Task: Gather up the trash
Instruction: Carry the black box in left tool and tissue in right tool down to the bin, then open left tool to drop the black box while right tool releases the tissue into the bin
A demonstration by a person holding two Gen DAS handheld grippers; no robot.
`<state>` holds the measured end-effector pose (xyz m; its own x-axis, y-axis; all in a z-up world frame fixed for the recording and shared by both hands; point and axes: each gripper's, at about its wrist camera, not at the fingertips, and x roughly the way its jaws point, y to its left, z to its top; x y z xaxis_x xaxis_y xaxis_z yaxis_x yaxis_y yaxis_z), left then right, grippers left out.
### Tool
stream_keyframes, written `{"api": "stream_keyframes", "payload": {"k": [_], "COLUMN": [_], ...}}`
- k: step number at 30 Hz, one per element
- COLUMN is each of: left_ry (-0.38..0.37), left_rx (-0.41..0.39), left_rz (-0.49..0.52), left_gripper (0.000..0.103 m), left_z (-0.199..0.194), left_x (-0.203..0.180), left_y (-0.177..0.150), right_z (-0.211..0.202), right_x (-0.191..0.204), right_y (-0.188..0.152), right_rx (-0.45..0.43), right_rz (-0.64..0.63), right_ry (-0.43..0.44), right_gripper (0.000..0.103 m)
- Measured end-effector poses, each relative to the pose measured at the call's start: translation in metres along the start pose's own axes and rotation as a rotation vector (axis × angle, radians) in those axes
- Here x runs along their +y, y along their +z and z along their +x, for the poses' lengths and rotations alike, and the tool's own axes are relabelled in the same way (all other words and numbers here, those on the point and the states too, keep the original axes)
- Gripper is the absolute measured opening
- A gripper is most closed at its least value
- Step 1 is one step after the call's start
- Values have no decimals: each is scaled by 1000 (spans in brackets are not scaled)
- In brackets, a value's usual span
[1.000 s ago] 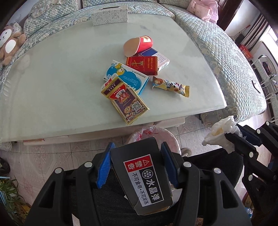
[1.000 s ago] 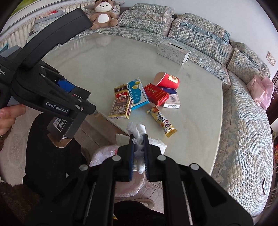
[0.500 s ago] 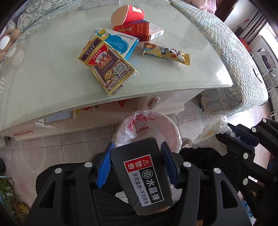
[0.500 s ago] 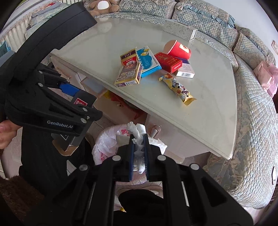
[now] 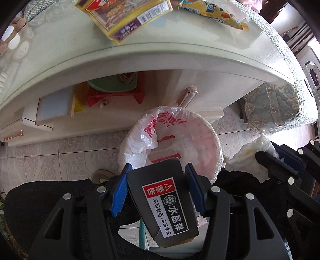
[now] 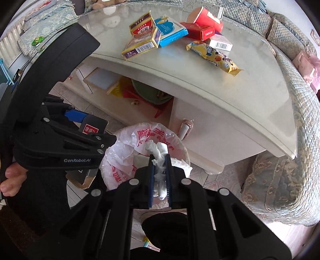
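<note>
My left gripper (image 5: 158,170) is shut on a black box with a red and white label (image 5: 163,202) and holds it just above the near rim of the bin. The round bin, lined with a white plastic bag with red print (image 5: 174,138), stands on the floor under the table edge; it also shows in the right wrist view (image 6: 128,152). My right gripper (image 6: 160,158) is shut on a crumpled white tissue (image 6: 158,150) above the bin. That tissue (image 5: 250,158) shows at the right of the left wrist view. The left gripper (image 6: 96,144) shows to the left of the bin.
The glass-topped table (image 6: 230,84) overhangs the bin and holds several boxes, a red cup (image 6: 206,17) and a yellow snack wrapper (image 6: 214,54). A red stool with a green dish (image 5: 114,88) sits under the table. A sofa (image 6: 300,112) wraps the right side.
Both grippers have moved down from above the table to the bin on the floor, keeping hold of the box and the tissue. The table top now lies above them.
</note>
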<state>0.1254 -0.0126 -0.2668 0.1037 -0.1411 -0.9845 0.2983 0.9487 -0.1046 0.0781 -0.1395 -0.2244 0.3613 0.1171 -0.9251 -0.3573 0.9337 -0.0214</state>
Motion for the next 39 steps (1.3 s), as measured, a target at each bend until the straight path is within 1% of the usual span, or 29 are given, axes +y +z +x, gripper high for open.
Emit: {"api": "stream_keyframes", "payload": {"k": [6,8,14,19,21,24,27,36,39], "left_ry": [-1,11,-12,1,-8,6,-10,-16,-29], "left_rx": [30,29,60,91,102,117,139,173,185], "left_rz": [-27,-30,-62,-83,-86,-76,-75,-82,-90], "left_gripper": [54,54,54,54,54,54,54,54,54], "left_z": [38,48,75,98,106,116,125,145,149], "left_x": [4,5,13,16,16,13,13,16,18], "left_y": [0,0,3,6,8,9,9,9,7], "right_z": [40,52,85,105,114,122,126,142,143], "right_x": [-8,-11,-10,-11,-14,-17,-17,-12,-11], "right_y": [-8,-9,-18,-23,-24,-26,-26,-26,-26], "right_rx": [33,44,90,130,147,165,170,206,205], "right_rz": [60,78,71,70,75,93,92,86,96], "right_ry": [10,18,16,28,30,47,47,81,86], "right_gripper": [11,11,11,11,11,11,11,12,14]}}
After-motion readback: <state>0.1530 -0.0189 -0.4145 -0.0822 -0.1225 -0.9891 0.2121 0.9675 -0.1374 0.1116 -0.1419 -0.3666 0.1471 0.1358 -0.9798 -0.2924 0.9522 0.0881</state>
